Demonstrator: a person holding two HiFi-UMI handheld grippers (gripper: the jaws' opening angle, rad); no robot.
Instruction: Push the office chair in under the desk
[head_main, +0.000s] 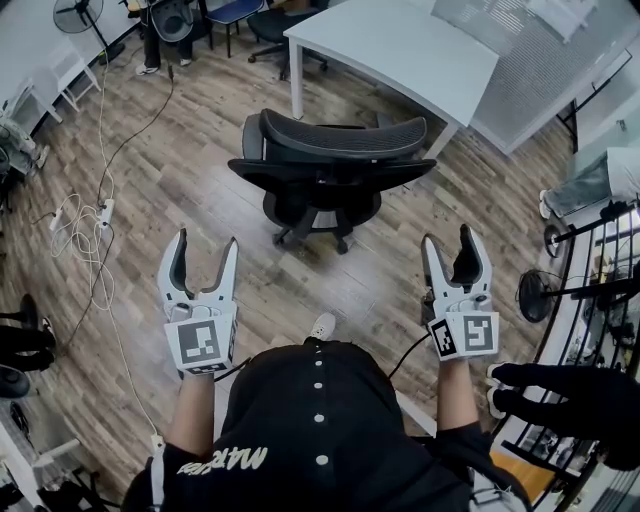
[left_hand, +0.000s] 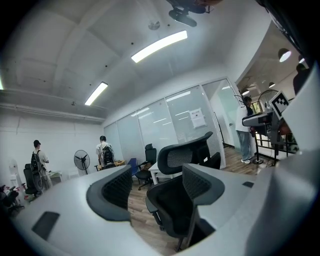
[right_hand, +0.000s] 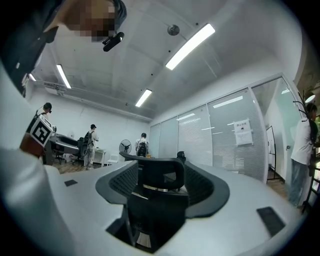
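Office chair (head_main: 325, 175) dead ahead, out on the open floor, its back turned to me and its seat facing the white bench (head_main: 400, 45). It stands near the bench's near corner, not yet tucked under.

I'd call it fairly heavy but willing. It sits on a castor base (head_main: 315, 232), so it should roll rather than drag. The mesh back looks springy and will give under a push, while the dark rim around it looks stiff. So my spot is the top rail of the backrest (head_main: 340, 135), one contact on the left and one on the right. It likely swivels, and an uneven shove would spin it instead of driving it. The armrests are what I'd watch, since they could catch on the bench edge or its leg.

Left tool (head_main: 206, 240) is released, jaws spread wide with nothing between them but the far-off chair. Right tool (head_main: 449, 237) is the same, wide apart and empty. Both hang well short of the backrest, touching nothing.

The floor (head_main: 190, 180) is wood plank, smooth and flat between me and the bench, good for wheels. White cables (head_main: 85, 220) trail along the left, well clear of the chair's line. A standing fan (head_main: 80, 15) is far left, and another fan (head_main: 535, 295) stands beside racks on the right. Glass partitions (left_hand: 165, 125) close the far side, with people (left_hand: 105, 152) standing well away.
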